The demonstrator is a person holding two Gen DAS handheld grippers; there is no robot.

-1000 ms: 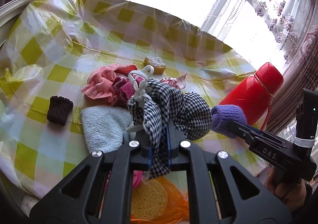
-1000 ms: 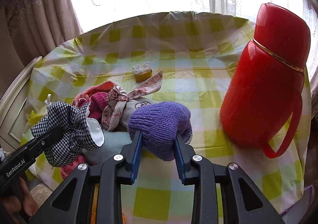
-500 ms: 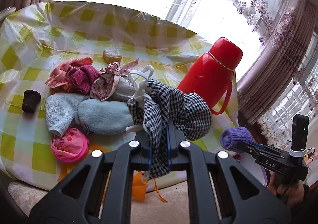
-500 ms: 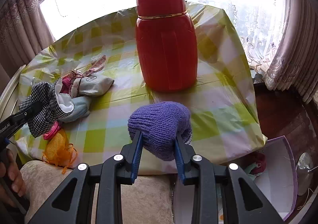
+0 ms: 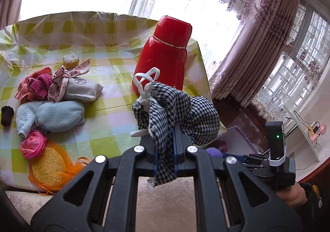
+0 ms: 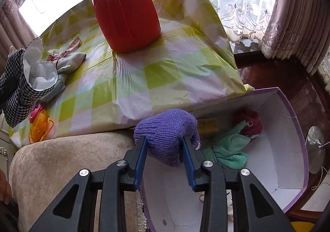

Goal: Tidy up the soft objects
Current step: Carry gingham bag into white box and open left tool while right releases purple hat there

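Observation:
My left gripper is shut on a black-and-white checked cloth pouch with a white drawstring, held above the table's near right edge. It also shows in the right wrist view. My right gripper is shut on a purple knitted piece, held over the open white box with a purple rim on the floor. A green cloth and a dark red knitted item lie in the box. More soft items are piled on the table at the left: a light blue towel and a grey pouch.
A red thermos stands on the yellow checked tablecloth. A pink pouch, a yellow sponge in orange net, a dark small item and a small sponge lie on the table. A beige cushion is below the table edge.
Both grippers have moved right and away from the table. The right gripper has gone down with the purple piece to above the box. The left gripper still holds the checked pouch.

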